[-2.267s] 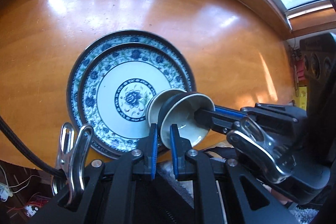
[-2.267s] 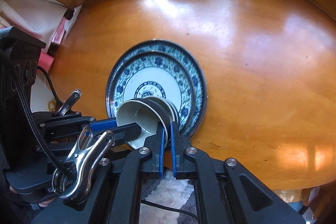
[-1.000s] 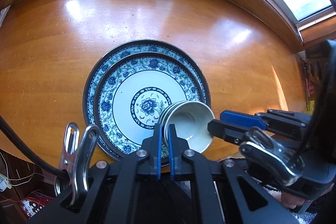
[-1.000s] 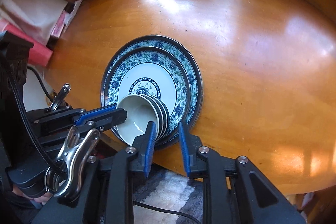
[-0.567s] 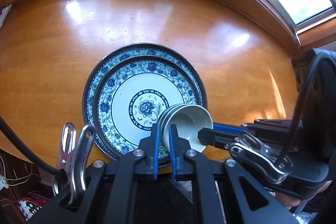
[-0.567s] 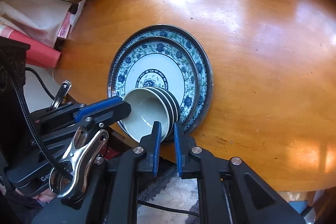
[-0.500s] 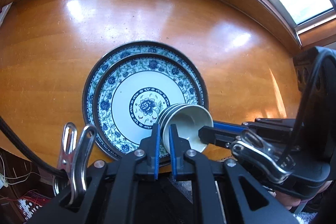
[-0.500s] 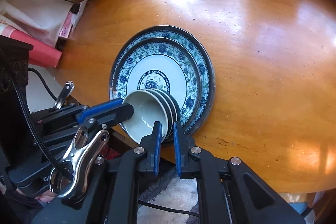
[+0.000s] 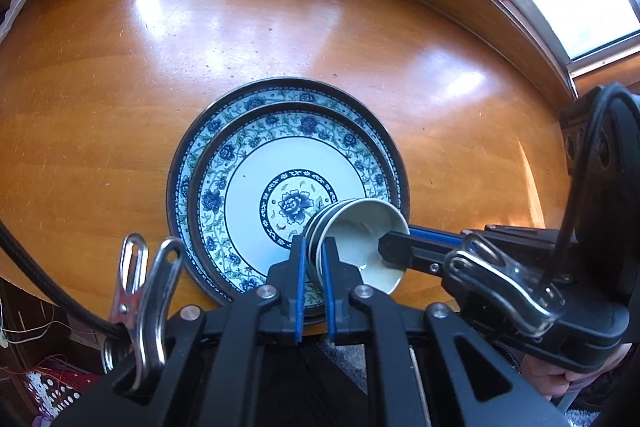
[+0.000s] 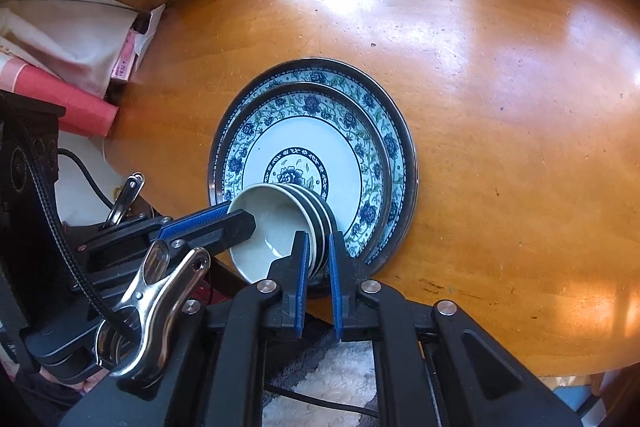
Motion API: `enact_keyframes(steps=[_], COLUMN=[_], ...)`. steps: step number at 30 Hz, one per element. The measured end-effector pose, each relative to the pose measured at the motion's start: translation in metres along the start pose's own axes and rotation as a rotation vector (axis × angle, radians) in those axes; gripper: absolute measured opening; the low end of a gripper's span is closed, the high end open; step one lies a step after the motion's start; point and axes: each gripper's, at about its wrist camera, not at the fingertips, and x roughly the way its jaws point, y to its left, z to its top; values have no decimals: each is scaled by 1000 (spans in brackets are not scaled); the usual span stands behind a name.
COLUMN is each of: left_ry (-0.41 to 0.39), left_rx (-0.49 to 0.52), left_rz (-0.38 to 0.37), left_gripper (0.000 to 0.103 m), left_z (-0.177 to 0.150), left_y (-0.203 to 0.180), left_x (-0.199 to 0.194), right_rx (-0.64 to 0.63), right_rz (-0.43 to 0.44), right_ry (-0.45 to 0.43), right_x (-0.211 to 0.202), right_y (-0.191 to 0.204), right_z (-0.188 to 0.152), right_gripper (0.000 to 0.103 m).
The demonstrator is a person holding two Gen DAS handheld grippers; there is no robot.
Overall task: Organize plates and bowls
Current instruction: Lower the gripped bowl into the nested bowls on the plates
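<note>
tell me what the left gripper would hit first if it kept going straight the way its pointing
The left gripper is already shut on the rim of the stacked bowls. Pushed further along its fingers, it would probably meet the smaller patterned plate just beyond the bowls, though the gap down to the plate is hard to judge.

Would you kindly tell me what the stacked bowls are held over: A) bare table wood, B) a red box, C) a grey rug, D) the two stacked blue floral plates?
D: the nested bowls, gripped at the rim by both grippers, sit tilted over the near edge of the stacked plates.
</note>
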Motion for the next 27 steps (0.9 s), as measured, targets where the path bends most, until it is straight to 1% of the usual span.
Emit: enact_keyframes(steps=[14,27], left_ry=[-4,3], left_rx=[22,70], left_rz=[9,20], left_gripper=[8,8], left_z=[15,33], left_y=[7,20], left_x=[-4,-8], right_rx=[16,52], right_rz=[13,23], right_ry=[-16,-46], right_x=[4,11], right_y=[2,15], right_z=[15,36], right_gripper=[11,11])
